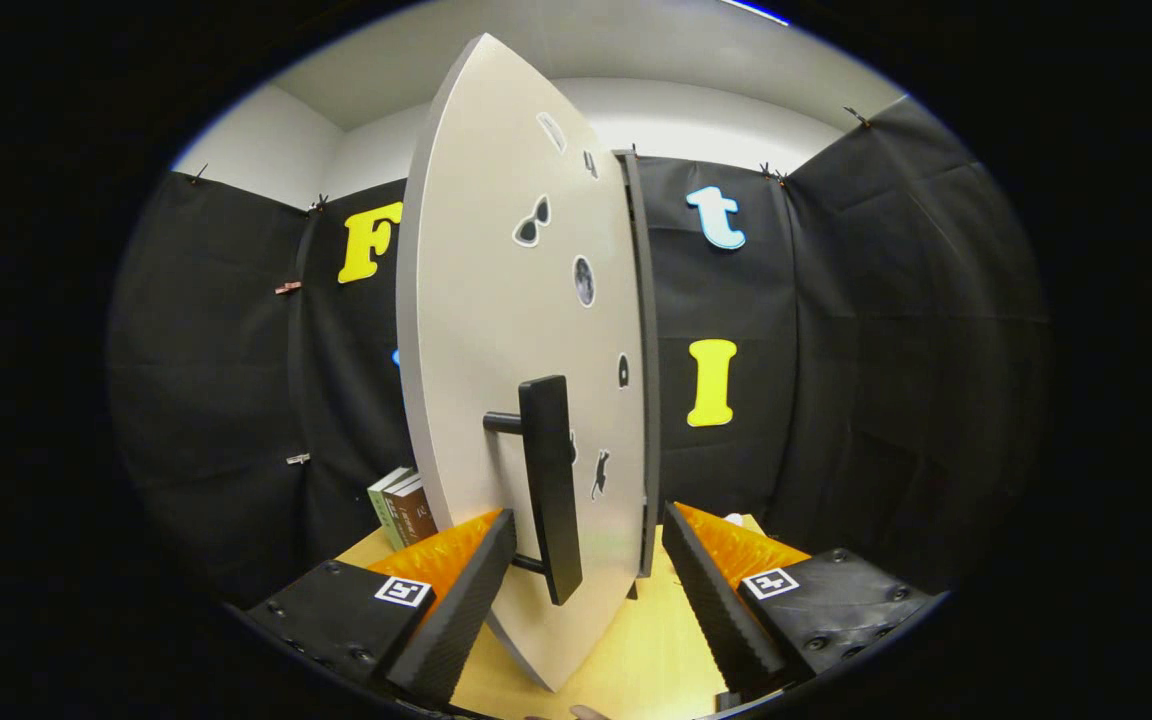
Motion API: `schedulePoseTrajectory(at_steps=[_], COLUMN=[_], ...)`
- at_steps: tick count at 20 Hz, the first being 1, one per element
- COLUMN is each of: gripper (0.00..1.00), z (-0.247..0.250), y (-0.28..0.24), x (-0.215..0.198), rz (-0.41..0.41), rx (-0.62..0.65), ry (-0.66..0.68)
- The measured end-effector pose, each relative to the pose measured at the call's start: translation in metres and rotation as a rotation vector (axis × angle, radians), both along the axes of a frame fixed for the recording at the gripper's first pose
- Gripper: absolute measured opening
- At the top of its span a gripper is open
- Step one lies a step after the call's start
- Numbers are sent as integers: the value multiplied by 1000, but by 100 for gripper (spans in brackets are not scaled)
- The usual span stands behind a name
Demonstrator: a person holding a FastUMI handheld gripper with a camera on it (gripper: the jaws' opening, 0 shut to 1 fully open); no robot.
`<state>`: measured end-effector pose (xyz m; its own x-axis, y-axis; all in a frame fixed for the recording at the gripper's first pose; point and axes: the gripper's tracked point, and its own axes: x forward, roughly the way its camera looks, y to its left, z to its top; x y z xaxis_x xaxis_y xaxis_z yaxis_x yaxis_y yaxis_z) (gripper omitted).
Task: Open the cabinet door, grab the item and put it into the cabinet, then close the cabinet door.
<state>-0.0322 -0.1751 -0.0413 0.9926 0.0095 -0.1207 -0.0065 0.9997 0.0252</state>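
Cabinet door (pixel 496 330): pale grey panel, swung out and seen nearly edge-on, standing upright between the two fingers and reaching far above them; its lower corner hangs over the wooden tabletop (pixel 636 650). Handle (pixel 548 485): dark vertical bar on two short posts, mounted on the door's face, lying in the gap between the fingers, nearer the left one, with no finger pressing on it. Stickers (pixel 533 222): several small cut-out shapes scattered down the door face (a pair of sunglasses, a round one, a cat-like figure near the bottom; the rest too small to tell). Cabinet edge (pixel 648 380): dark vertical strip just beyond the door's far side, running from top to tabletop. Gripper (pixel 586 560): fingers spread wide, one either side of the door, holding nothing. Books (pixel 404 508): a few standing upright on the tabletop beyond the left finger, beside the door. Small white object (pixel 734 518): just beyond the right finger, too hidden to identify. Fingertip (pixel 588 712): a person's, under the gripper.
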Motion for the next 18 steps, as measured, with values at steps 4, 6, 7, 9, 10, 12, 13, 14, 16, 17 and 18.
schedulePoseTrajectory(at_steps=[4,6,7,9,10,12,13,14,16,17,18], gripper=[97,97,98,99,100,98,98,98,98,98,98], z=[-8,-10,-7,-7,-9,-8,-6,-3,1,2,3], y=[49,69,76,102,114,129,130,130,122,116,110], x=[29,46,53,60,60,57,54,53,54,56,56], rz=[5,-2,-13,16,31,53,57,55,8,-23,-48], rx=[0,-32,-54,-69,-66,-72,-72,-69,-71,-81,-94], ry=[-3,-20,-41,-58,-55,-57,-60,-65,-77,-78,-82])
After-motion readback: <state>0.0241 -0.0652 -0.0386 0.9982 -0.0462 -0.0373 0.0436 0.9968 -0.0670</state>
